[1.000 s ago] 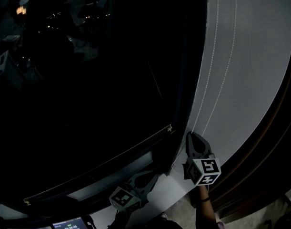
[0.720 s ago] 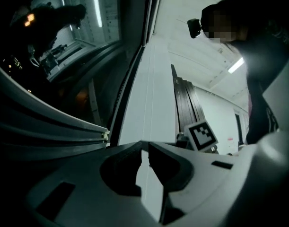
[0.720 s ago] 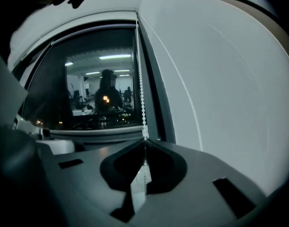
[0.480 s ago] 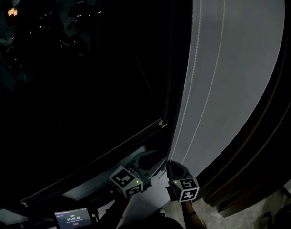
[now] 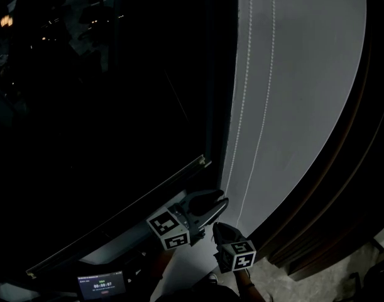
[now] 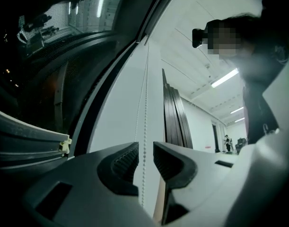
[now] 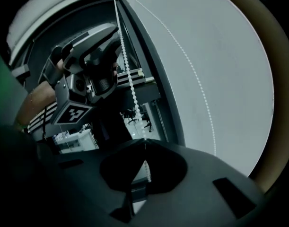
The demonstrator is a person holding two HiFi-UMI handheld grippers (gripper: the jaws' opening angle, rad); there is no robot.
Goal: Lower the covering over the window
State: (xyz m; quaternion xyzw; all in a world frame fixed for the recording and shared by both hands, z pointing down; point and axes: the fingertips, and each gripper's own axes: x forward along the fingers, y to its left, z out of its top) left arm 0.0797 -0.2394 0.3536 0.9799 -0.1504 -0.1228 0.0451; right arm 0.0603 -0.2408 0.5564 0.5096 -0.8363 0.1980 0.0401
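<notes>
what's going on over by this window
A person is working a blind's bead chain beside a dark window with two grippers. The right gripper has its jaws shut on the chain. The left gripper, just above, has just been opening its jaws; the chain runs free between them.

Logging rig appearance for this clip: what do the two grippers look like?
Both the left gripper and right gripper are dark grey with curved, tapering jaws. Each carries a white cube with black square markers. The left's pads are ribbed.
</notes>
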